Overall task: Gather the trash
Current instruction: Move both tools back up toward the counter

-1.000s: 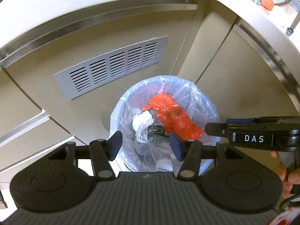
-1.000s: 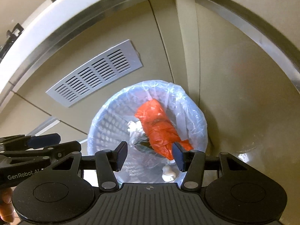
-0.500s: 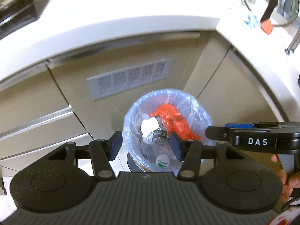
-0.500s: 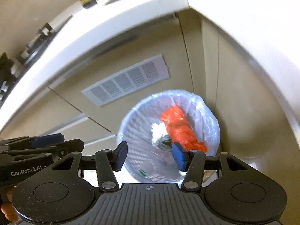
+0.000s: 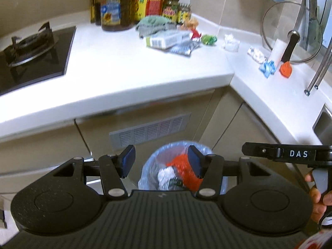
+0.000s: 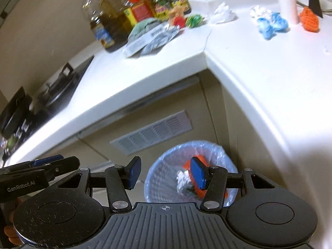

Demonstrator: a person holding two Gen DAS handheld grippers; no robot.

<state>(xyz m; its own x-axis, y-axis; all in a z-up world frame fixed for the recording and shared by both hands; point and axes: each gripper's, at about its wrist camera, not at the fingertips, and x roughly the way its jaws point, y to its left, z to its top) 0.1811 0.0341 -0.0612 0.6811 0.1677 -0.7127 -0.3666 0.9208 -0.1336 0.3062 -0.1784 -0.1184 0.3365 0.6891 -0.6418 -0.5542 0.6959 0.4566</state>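
- left gripper (image 5: 160,161): jaws spread, nothing between the blue pads. it points down over the edge of a white l-shaped counter (image 5: 128,72).
- far to its upper left, a black gas hob (image 5: 31,56) is set into the counter.
- ahead and above it, oil bottles (image 5: 112,6) and jars stand at the wall, with a green cloth (image 5: 154,23) and a pile of wrappers (image 5: 172,40) in front of them.
- directly below its pads, on the floor at the cabinet corner, sits a bin lined with clear plastic (image 5: 151,166); inside lie an orange bag (image 5: 181,165) and crumpled white paper (image 5: 166,175) (other contents too blurred to name).
- up and to its right, loose trash lies on the counter: a green wrapper (image 5: 209,39), a white tissue wad (image 5: 230,42), a blue crumple (image 5: 267,68) and an orange scrap (image 5: 286,70).
- right gripper (image 6: 165,174): jaws likewise spread and empty, just beside the left one, above the same bin.
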